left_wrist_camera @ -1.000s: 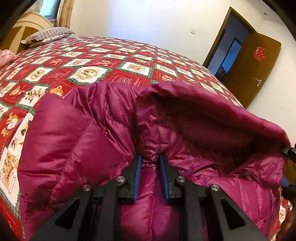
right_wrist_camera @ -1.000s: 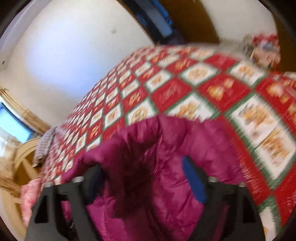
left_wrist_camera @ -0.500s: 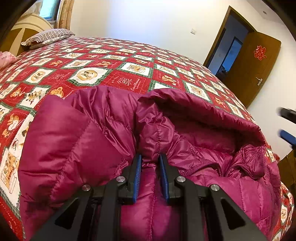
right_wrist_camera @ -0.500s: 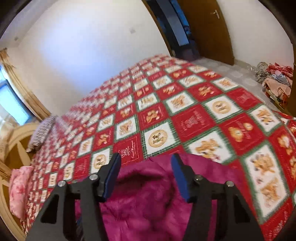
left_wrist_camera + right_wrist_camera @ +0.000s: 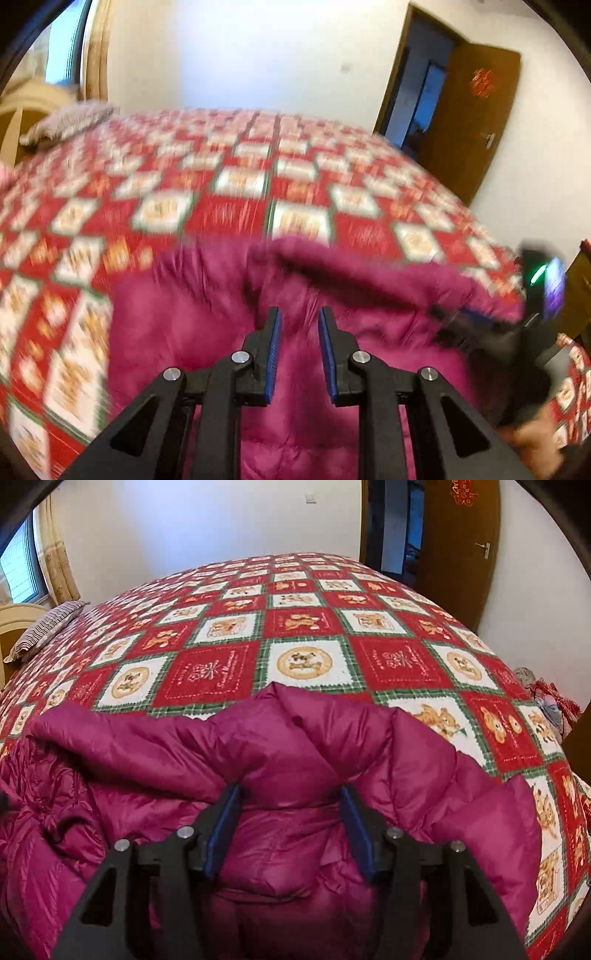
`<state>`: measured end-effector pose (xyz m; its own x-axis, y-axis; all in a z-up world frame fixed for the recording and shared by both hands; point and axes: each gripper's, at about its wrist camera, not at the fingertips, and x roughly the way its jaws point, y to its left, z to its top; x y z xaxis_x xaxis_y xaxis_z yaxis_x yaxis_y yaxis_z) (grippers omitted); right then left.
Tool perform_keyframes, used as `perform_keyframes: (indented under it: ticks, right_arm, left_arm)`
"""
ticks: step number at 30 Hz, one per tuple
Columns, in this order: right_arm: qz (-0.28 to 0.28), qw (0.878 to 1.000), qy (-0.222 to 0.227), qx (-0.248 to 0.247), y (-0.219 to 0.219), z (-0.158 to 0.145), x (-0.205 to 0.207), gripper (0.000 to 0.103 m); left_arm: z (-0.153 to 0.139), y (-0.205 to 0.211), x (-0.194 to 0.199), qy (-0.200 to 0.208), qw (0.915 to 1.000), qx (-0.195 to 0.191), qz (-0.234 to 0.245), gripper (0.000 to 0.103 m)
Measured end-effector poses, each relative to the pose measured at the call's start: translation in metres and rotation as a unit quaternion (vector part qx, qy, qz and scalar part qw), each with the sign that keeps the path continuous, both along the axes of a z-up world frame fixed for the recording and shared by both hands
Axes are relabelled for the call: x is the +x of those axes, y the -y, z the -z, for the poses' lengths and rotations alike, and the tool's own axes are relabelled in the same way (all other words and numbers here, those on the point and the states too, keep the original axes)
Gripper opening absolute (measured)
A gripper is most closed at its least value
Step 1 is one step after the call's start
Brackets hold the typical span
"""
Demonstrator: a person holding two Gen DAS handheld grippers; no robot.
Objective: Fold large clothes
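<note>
One jacket [image 5: 295, 738] on one quilt [image 5: 303, 627]; left tongs [image 5: 298, 321] and right tongs [image 5: 290, 794] each pinching jacket.

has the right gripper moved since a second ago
Yes. The right gripper has swung down onto the magenta puffer jacket; the brown door now sits upper right, and its jaws have closed on a fold.

Motion blur smears the bedspread [image 5: 229, 206] in the left view.
</note>
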<state>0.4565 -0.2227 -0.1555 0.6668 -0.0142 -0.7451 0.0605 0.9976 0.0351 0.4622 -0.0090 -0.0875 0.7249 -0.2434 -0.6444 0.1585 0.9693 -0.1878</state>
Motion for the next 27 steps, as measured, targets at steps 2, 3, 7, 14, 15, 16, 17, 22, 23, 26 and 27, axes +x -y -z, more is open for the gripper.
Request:
perform_keyframes:
  ticks: [2,3,7,14,15,16,17,22,23,26,27]
  right_arm:
    - [0.000,1.000,0.004,0.002,-0.001,0.000,-0.003,0.058]
    - [0.000,1.000,0.005,0.003,-0.003,0.002,-0.002,0.058]
    - [-0.003,1.000,0.008,0.007,-0.002,0.004,0.007,0.059]
    - [-0.012,0.999,0.016,0.031,0.002,0.004,0.003,0.062]
    - [-0.013,0.999,0.016,0.032,0.002,0.004,0.003,0.062]
    - [-0.013,0.999,0.016,0.029,0.001,0.003,0.003,0.062]
    - [-0.014,0.999,0.016,0.027,0.000,0.003,0.003,0.063]
    - [0.003,0.997,0.053,0.064,0.013,-0.003,-0.009,0.063]
    - [0.007,0.995,0.064,0.072,0.017,-0.005,-0.011,0.063]
    - [0.019,0.992,0.084,0.088,0.022,-0.009,-0.017,0.063]
    - [0.021,0.993,0.080,0.086,0.022,-0.008,-0.014,0.063]
  left_arm:
    - [-0.026,0.003,0.015,0.020,0.9998,-0.002,-0.008,0.037]
    - [-0.037,0.005,0.030,0.022,0.9996,-0.005,-0.017,0.062]
    - [-0.033,0.022,0.084,-0.012,0.9994,0.011,-0.032,0.086]
    - [0.078,0.012,0.090,-0.130,0.9836,0.109,-0.062,0.088]
    - [0.080,0.004,0.082,-0.109,0.9884,0.080,-0.068,0.088]
    - [0.080,0.000,0.079,-0.102,0.9896,0.071,-0.072,0.088]
    - [0.081,0.002,0.080,-0.104,0.9892,0.076,-0.071,0.088]
    - [0.084,0.008,0.084,-0.098,0.9880,0.095,-0.073,0.092]
    - [0.083,0.006,0.084,-0.096,0.9885,0.091,-0.073,0.092]
    - [0.083,0.008,0.083,-0.094,0.9886,0.092,-0.073,0.092]
    - [0.084,0.009,0.085,-0.094,0.9886,0.093,-0.073,0.092]
